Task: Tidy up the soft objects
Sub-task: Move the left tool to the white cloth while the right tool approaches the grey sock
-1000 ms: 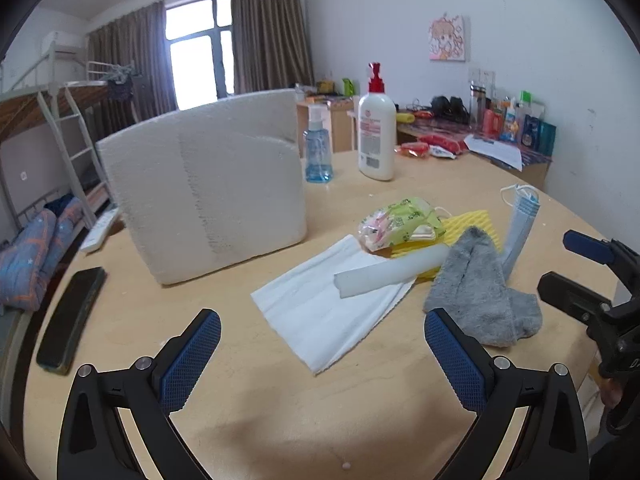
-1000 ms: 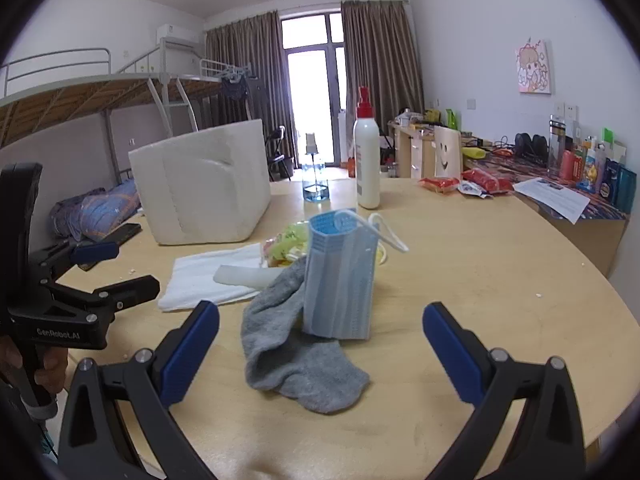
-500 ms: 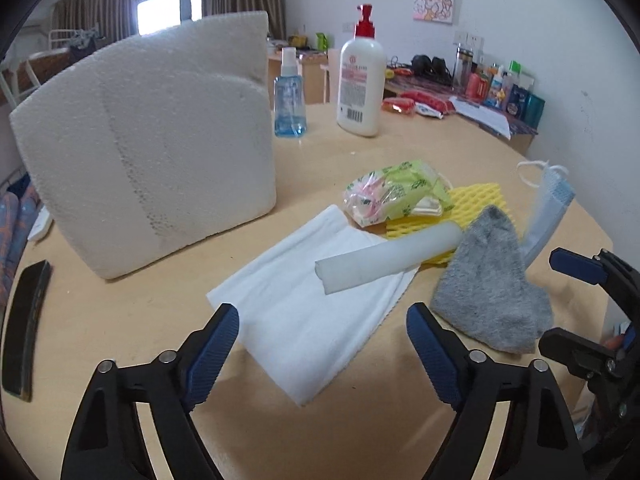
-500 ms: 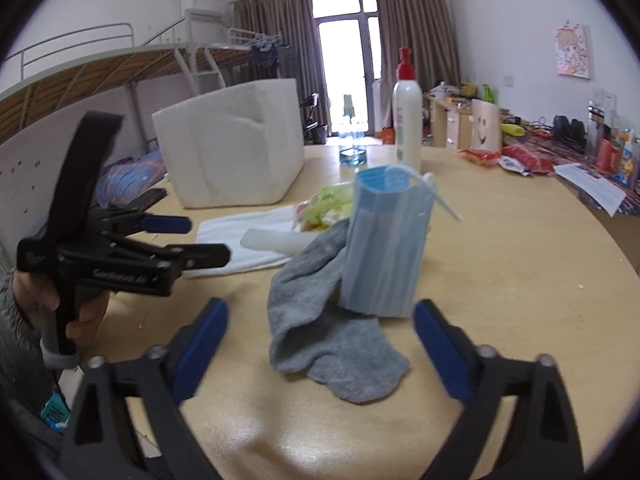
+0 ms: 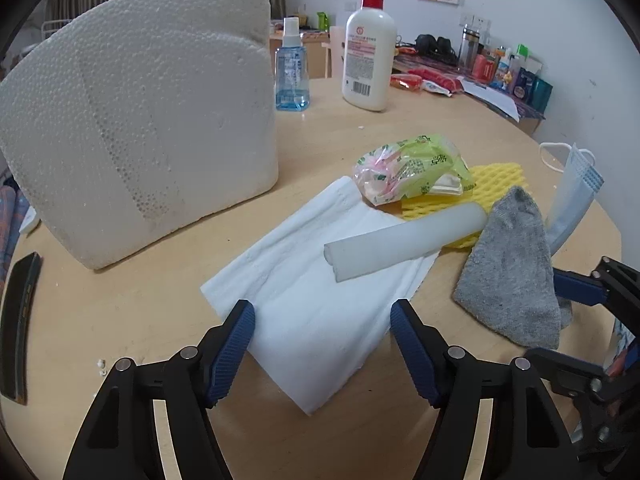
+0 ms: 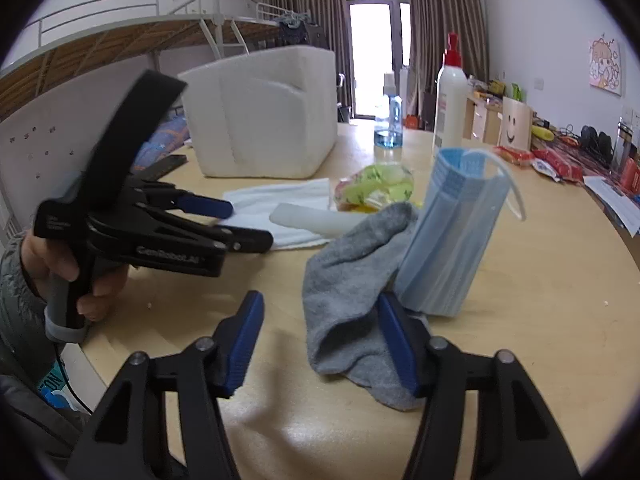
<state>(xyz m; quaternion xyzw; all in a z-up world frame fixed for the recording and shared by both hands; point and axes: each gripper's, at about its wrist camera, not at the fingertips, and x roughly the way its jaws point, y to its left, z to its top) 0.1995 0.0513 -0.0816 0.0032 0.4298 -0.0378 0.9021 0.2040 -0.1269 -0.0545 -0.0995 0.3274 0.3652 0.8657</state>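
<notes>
Both grippers over the table w/ jaws just been closing, nothing pinched yet. Left gripper (image 5: 322, 346) straddles the white cloth's (image 5: 320, 280) near corner; right gripper (image 6: 320, 344) brackets the grey sock (image 6: 352, 264), prob. to lift each for sorting.

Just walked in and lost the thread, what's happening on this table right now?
A person holds a gripper in each hand over a pile of soft things. The left gripper, jaws just closing, straddles the near corner of the white cloth. The right gripper, also closing, is at the grey sock. Neither has gripped yet.
</notes>
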